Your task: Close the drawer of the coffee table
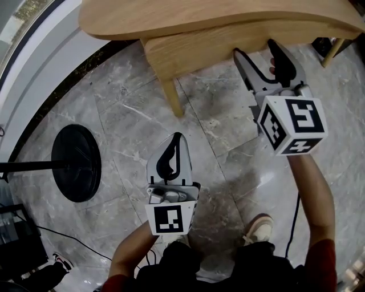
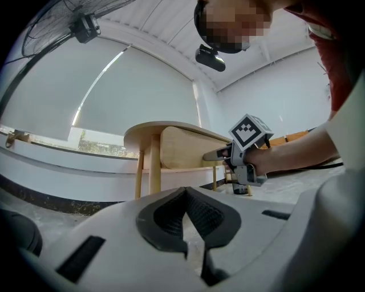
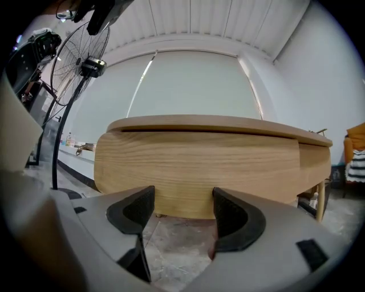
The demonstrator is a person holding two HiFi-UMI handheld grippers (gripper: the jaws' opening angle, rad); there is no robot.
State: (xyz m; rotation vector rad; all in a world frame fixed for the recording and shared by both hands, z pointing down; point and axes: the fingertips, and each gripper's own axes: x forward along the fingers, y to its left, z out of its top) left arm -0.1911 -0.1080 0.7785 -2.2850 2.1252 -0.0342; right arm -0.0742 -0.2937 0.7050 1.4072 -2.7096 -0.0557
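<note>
The wooden coffee table fills the top of the head view. Its drawer sticks out from under the tabletop, above a slanted leg. My right gripper is open, its two fingertips right at the drawer front; whether they touch it I cannot tell. In the right gripper view the drawer front spans the middle, just beyond the open right gripper. My left gripper hangs shut and empty over the marble floor, well short of the table. In its own view the left gripper points at the table.
A black round fan base with its pole lies on the floor at the left; the fan head shows in the right gripper view. A black case sits bottom left. The person's shoe and a cable are below.
</note>
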